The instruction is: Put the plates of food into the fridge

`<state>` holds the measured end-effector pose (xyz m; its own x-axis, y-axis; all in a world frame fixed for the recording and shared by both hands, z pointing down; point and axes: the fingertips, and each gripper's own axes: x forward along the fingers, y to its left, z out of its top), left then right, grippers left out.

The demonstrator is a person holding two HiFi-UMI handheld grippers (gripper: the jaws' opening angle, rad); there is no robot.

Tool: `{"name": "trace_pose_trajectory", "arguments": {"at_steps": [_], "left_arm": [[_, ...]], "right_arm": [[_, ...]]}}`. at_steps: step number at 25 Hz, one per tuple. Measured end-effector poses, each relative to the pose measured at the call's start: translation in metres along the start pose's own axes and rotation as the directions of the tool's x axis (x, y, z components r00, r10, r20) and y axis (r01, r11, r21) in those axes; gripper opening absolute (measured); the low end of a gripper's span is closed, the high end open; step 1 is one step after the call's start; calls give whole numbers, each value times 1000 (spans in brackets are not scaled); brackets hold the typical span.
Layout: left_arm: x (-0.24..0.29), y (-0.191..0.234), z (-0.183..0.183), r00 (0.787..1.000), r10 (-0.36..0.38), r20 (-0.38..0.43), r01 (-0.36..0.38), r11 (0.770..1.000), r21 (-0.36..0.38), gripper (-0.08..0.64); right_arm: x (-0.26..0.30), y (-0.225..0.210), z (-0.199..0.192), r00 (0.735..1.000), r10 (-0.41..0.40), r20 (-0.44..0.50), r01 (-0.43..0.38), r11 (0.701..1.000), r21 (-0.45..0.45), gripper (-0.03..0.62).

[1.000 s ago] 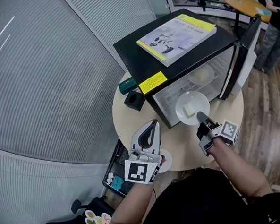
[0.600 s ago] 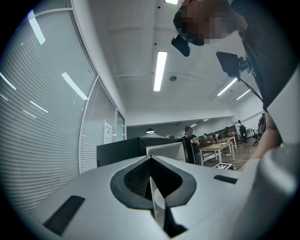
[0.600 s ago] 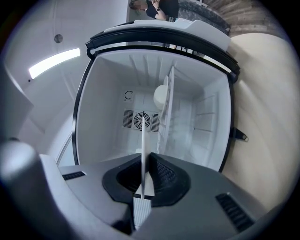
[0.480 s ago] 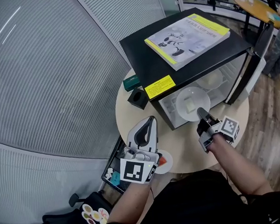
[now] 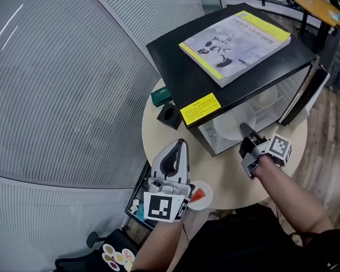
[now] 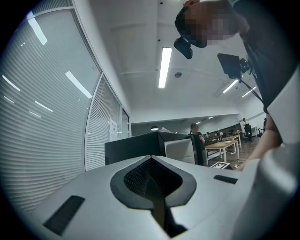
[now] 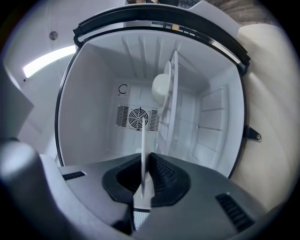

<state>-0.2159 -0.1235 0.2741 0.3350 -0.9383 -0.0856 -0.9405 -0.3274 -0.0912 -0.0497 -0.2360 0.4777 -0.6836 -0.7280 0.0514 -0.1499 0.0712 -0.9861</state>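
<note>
My right gripper (image 5: 247, 134) is shut on the near rim of a white plate (image 5: 231, 126), which now sits partly inside the open black mini fridge (image 5: 235, 71). In the right gripper view the plate (image 7: 143, 140) shows edge-on between the jaws of the right gripper (image 7: 146, 180), with the white fridge interior ahead. Another white plate (image 7: 161, 87) rests on the wire shelf (image 7: 171, 103). My left gripper (image 5: 181, 144) hovers shut and empty over the round table (image 5: 158, 127). A small plate with red food (image 5: 200, 195) lies beside it.
A yellow-edged book (image 5: 236, 39) lies on the fridge top. The fridge door (image 5: 308, 95) stands open to the right. A green box (image 5: 160, 96) and a black cube (image 5: 169, 116) sit on the table left of the fridge. Ribbed glass walls stand to the left.
My right gripper has carried the white plate forward from the fridge opening to partly inside. My left gripper has drifted a little forward over the table, still shut.
</note>
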Motion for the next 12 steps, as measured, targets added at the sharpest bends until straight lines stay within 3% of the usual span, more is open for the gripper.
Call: {"name": "trace_pose_trajectory", "arguments": {"at_steps": [6,12], "left_arm": [[0,12,-5,1000,18,-3,-18,1000,-5,2],[-2,21,-13,999,34,-17,-34,999,-18,2]], "right_arm": [[16,3,1,1000,1,-10,-1,1000,-14,21],[30,-3,1,998,-51,-31,50,998,-35,21]]}}
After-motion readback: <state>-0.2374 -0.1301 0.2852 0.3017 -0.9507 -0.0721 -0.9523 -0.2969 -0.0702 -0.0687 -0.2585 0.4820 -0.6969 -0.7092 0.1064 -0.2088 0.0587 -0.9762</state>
